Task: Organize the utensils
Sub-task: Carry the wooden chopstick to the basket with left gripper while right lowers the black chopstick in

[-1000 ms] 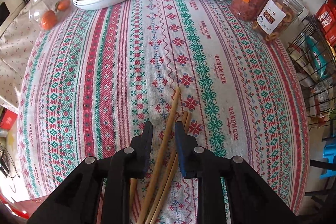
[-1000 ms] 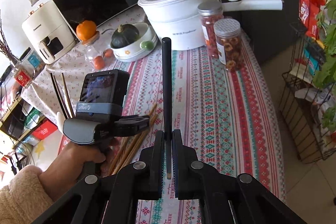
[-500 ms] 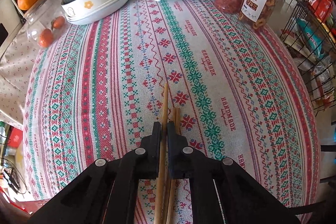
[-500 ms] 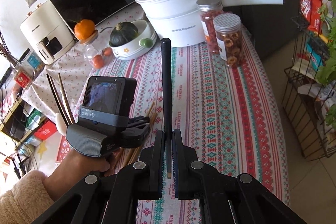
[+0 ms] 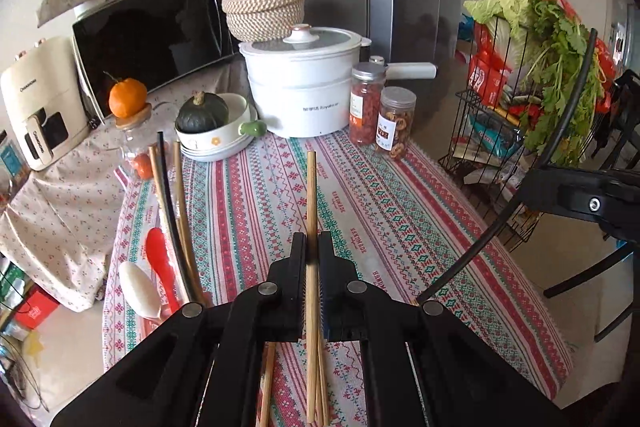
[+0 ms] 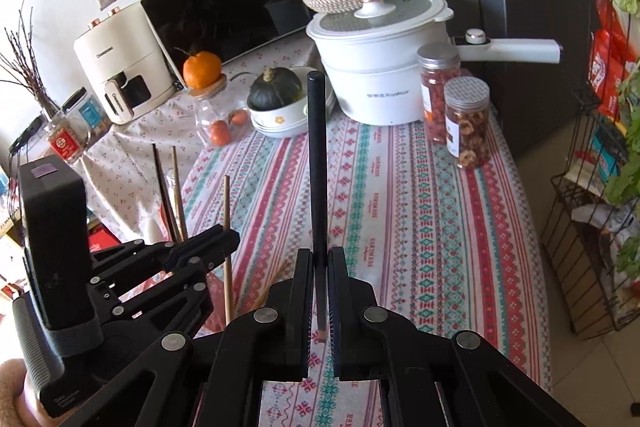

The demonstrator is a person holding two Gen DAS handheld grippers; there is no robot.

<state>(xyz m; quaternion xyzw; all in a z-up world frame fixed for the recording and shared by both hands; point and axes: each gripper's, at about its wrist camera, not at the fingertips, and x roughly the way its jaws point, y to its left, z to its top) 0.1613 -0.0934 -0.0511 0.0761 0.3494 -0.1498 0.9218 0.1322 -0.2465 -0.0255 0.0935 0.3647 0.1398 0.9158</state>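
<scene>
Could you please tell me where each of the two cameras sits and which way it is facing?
Left wrist: behind the left claw, facing along the striped table toward the white pot; it grips a wooden chopstick, right claw's arm at right.
Right wrist: behind the right claw, facing likewise; it grips a black chopstick, left claw lower left.
Shared: pot, jars, squash.

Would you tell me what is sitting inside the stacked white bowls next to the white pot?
A dark green squash with a short stem sits in the top of the white bowls. Its underside and anything beneath it are hidden by the rim.
</scene>
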